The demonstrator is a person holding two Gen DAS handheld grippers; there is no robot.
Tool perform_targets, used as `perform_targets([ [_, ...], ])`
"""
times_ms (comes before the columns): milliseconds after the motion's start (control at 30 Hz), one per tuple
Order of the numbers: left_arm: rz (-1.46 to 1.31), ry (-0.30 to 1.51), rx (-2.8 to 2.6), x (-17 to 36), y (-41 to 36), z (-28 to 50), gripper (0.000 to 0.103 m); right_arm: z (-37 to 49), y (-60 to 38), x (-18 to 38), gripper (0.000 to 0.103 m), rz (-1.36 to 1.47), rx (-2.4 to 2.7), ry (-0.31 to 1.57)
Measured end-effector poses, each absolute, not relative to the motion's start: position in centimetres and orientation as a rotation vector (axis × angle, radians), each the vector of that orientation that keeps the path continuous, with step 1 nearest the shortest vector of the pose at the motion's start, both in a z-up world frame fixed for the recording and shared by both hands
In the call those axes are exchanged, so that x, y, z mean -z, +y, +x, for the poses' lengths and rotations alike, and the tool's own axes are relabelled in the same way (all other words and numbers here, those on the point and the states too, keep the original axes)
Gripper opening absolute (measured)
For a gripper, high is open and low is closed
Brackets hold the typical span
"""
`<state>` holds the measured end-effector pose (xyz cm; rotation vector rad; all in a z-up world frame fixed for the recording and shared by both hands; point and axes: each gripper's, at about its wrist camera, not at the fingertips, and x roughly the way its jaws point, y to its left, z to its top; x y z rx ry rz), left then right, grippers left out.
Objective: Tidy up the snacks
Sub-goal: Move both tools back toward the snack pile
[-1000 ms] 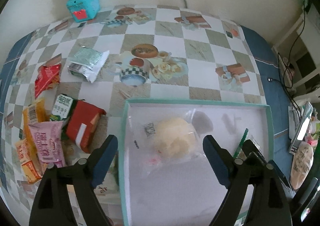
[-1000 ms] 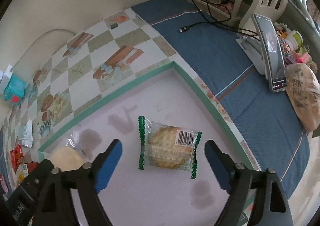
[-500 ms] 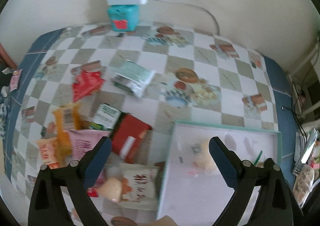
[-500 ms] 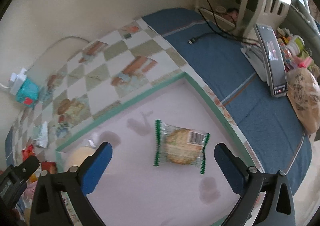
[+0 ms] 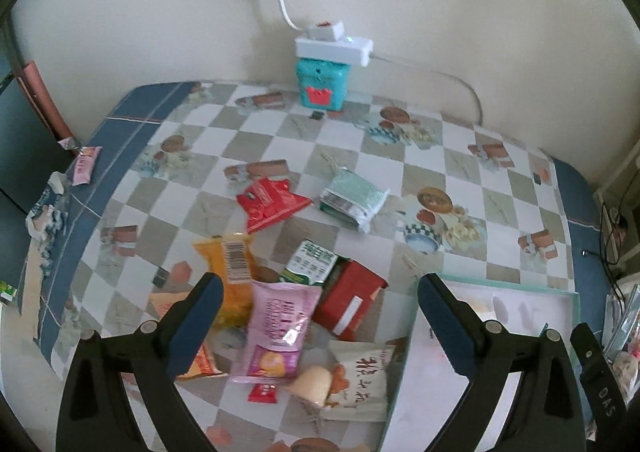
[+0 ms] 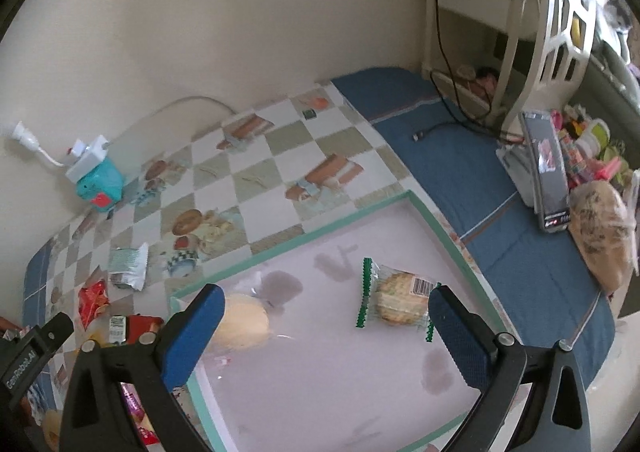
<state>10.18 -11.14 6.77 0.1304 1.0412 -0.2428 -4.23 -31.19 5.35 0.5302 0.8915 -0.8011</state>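
Observation:
A teal-rimmed white tray (image 6: 440, 226) lies on the checkered table. In it are a round yellowish bun in clear wrap (image 6: 244, 320) and a wrapped biscuit with green edges (image 6: 400, 298). My right gripper (image 6: 324, 332) is open and empty above the tray. My left gripper (image 5: 316, 324) is open and empty above a pile of snack packets: a pink packet (image 5: 280, 326), an orange packet (image 5: 234, 272), a red box (image 5: 352, 302), a white packet (image 5: 360, 380). A red packet (image 5: 268, 203) and a green-white packet (image 5: 354, 199) lie farther back. The tray's corner (image 5: 560, 294) shows at right.
A teal box with a white power strip on top (image 5: 324, 79) stands against the back wall. A small pink packet (image 5: 84, 165) lies at the table's left edge. A phone on a stand (image 6: 546, 175), a bagged loaf (image 6: 604, 236) and a cable (image 6: 448, 127) are on the blue cloth at right.
My left gripper has risen and swung left, from over the tray to over the snack pile. My right gripper has pulled up and back from the biscuit.

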Motion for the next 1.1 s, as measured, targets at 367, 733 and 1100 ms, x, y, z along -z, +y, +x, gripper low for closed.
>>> perform_targets([
  [367,0.065,0.999,0.160,-9.2,-6.5,9.8,0.098,-3.8,-26.5,-8.1,0.103,0.437,0.748,0.839],
  [733,0.052,1.049,0.012,-9.2,0.0,10.1,0.098,-2.0,-20.9,-8.8,0.103,0.414,0.626,0.831],
  [1100,-0.032,1.136,-0.098,-7.4,6.0,11.3,0.098,0.8,-14.8,-7.6,0.103,0.356,0.496,0.890],
])
